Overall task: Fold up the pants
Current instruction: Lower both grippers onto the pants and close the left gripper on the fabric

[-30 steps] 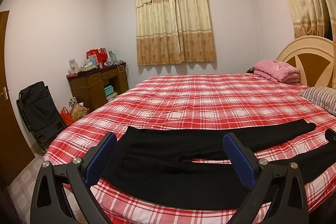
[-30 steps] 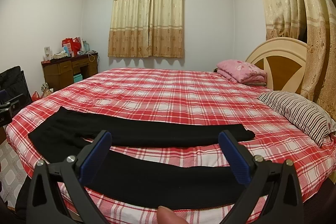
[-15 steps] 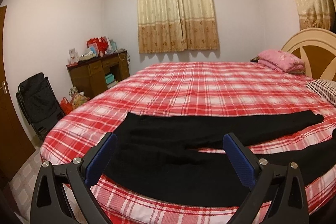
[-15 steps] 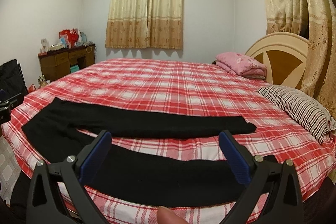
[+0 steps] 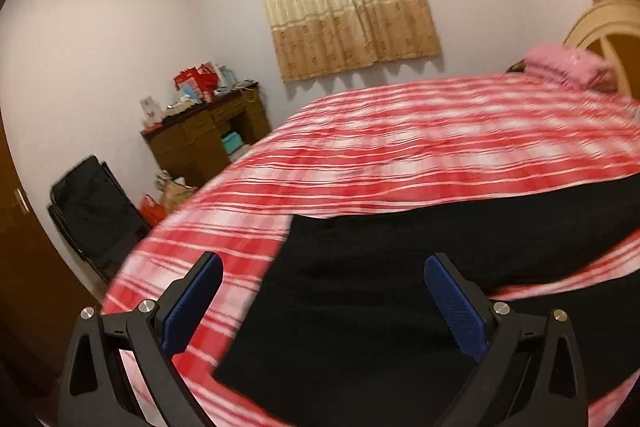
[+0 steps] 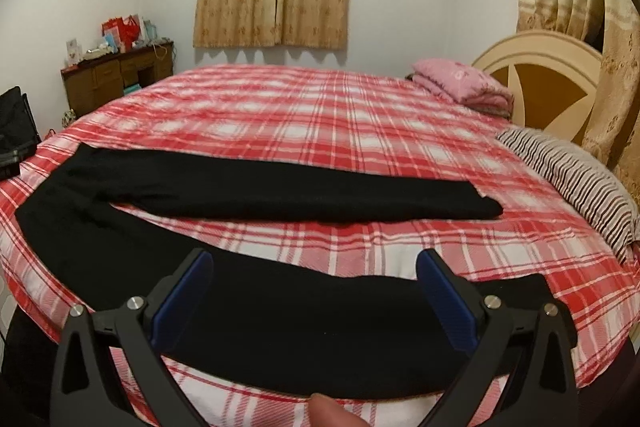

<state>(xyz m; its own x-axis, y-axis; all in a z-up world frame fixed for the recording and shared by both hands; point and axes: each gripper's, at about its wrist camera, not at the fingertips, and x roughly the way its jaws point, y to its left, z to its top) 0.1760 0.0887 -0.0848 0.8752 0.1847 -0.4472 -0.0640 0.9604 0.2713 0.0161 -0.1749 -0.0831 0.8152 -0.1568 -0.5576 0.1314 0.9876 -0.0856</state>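
You're holding the left gripper (image 5: pixel 323 297) wide apart over the waist end of the black pants (image 6: pixel 248 187), with nothing between its blue pads (image 5: pixel 456 311). The picture from that side is smearing and tilting, so fine detail on the fabric is hard to read. One pad is sitting over bare checked bedspread (image 5: pixel 400 147) just beside the waistband edge, the other over the black cloth (image 5: pixel 360 307).

You're carrying the right gripper (image 6: pixel 314 297) just as wide apart and empty, hovering over the near leg of the pants close to its cuff. Whether it is touching the fabric I cannot tell.

The pants are lying flat on the bed (image 6: pixel 360 115), legs spread into a narrow V: waist toward the brown desk (image 6: pixel 116 75), cuffs toward the striped pillow (image 6: pixel 568 183). The far leg is stretching straight across the bedspread, its cuff ending near that pillow. The near leg is running along the bed's front edge. A folded pink blanket (image 6: pixel 464 83) is resting beyond the pants, beside the headboard (image 6: pixel 544 67).
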